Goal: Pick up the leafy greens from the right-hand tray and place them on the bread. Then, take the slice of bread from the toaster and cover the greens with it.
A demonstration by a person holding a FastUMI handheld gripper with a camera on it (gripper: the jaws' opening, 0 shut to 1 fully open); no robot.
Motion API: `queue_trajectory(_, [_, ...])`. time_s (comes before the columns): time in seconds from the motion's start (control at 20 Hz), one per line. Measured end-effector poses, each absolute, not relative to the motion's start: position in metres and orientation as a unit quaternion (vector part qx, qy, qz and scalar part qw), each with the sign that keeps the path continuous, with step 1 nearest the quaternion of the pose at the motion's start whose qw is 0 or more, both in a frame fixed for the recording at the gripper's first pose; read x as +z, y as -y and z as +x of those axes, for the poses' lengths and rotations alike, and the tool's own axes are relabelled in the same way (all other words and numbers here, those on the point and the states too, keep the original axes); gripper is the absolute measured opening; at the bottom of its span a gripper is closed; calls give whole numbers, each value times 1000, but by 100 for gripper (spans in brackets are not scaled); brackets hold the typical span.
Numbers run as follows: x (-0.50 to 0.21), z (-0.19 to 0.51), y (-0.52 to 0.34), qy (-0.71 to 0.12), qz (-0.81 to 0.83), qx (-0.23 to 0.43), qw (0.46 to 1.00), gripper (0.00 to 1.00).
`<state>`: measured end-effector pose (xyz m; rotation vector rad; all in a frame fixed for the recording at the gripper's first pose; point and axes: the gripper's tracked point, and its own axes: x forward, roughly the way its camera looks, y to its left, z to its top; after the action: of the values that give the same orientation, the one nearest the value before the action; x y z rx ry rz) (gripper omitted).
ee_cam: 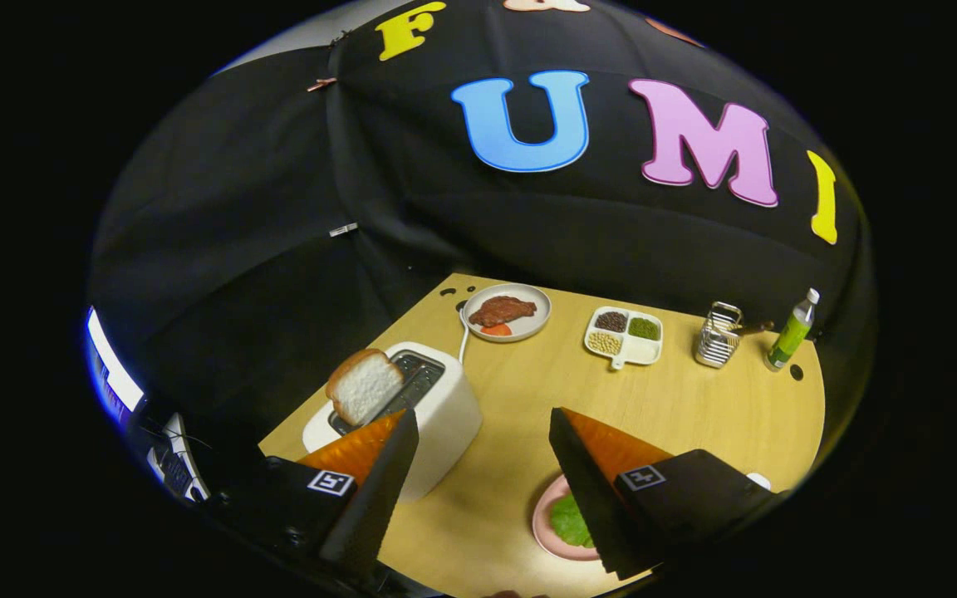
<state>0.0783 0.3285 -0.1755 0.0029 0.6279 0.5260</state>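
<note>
My gripper [483, 423] hangs open above the wooden table [678, 407], with nothing between its fingers. A white toaster [437, 407] stands just ahead of the left finger, and a slice of bread [364, 385] sticks up, tilted, from its near slot. Under the right finger lies a pink plate [547, 531] holding leafy greens [570, 523]; the finger hides most of it, so I cannot tell whether bread lies beneath the greens.
Beyond the toaster sits a white plate [507, 311] with a brown meat piece and an orange slice. Farther right are a divided dish of beans [624, 335], a wire rack [718, 335] and a green bottle [792, 332]. A cord runs from the toaster.
</note>
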Motion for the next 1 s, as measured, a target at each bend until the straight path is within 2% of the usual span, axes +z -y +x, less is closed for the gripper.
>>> queue_trajectory(0.45, [-185, 59, -453, -297, -44, 321, 898, 99])
queue_trajectory(1.0, [-251, 71, -491, -334, -79, 274, 898, 99])
